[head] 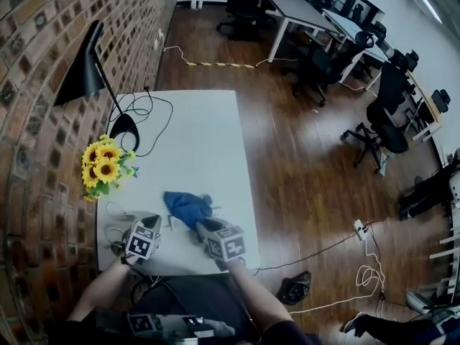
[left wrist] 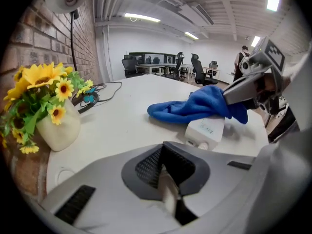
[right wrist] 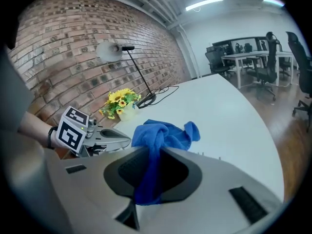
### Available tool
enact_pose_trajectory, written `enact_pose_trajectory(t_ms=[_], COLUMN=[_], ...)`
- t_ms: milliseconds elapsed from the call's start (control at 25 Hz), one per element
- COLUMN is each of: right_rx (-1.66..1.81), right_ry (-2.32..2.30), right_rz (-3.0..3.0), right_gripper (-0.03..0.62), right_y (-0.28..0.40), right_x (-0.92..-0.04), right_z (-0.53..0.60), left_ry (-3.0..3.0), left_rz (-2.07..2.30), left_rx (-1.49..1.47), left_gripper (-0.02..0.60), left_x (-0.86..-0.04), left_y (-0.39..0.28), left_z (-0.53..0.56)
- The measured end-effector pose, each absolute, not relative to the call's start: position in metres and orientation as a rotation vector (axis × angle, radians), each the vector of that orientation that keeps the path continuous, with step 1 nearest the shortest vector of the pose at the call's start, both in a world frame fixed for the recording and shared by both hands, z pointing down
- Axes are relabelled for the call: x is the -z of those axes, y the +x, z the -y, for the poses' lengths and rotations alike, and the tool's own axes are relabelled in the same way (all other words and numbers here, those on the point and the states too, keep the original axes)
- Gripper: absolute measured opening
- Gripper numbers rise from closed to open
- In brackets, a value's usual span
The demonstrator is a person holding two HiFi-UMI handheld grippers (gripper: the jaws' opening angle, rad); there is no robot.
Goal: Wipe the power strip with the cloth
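Head view: the blue cloth (head: 185, 205) lies near the front of the white table (head: 194, 128), at 12 o'clock from both tools. The right gripper (head: 203, 226) has it by the near end. The left gripper (head: 153, 225) sits just beside the cloth, at its 8 o'clock. Sunflowers (head: 104, 167) stand at the table's 9 o'clock edge, with a lamp (head: 90, 70) at 11. The far half toward 12 is bare — good room for strokes. The table's right edge is close at 3 o'clock.

Left gripper view: its jaws are closed to a slit, with a pale sliver in the seam that I cannot name. The power strip (left wrist: 205, 130) lies at 1 o'clock with the cloth draped over its far end. This tool is probably parked there to steady things.

Right gripper view: the jaws are narrowly set and pinched on a fold of cloth. The rest is bunched ahead at 12 — likely so the bulk drags as a pad.
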State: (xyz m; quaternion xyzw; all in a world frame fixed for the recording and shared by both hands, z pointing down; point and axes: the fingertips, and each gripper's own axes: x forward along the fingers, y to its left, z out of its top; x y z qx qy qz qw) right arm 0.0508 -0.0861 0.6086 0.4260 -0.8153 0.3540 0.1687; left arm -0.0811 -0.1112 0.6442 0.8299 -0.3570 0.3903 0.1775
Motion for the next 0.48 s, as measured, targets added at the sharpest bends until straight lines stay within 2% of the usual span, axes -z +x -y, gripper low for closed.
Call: enact_pose_trajectory(t_ms=[320, 480], right_rx=[-1.088, -1.136], right_ry=[1.246, 1.229], right_rz=[2.341, 2.332], right_gripper=[0.069, 0.069], right_y=[0.133, 0.16], right_x=[-0.606, -0.614], right_z=[0.093, 0.102], left_ry=[2.224, 2.118], left_rz=[1.124, 1.229], left_rx=[-1.272, -1.263], left_gripper=[0.014, 0.014], left_x=[-0.648, -0.649], left_y=[-0.078, -0.086], left_z=[0.113, 0.114])
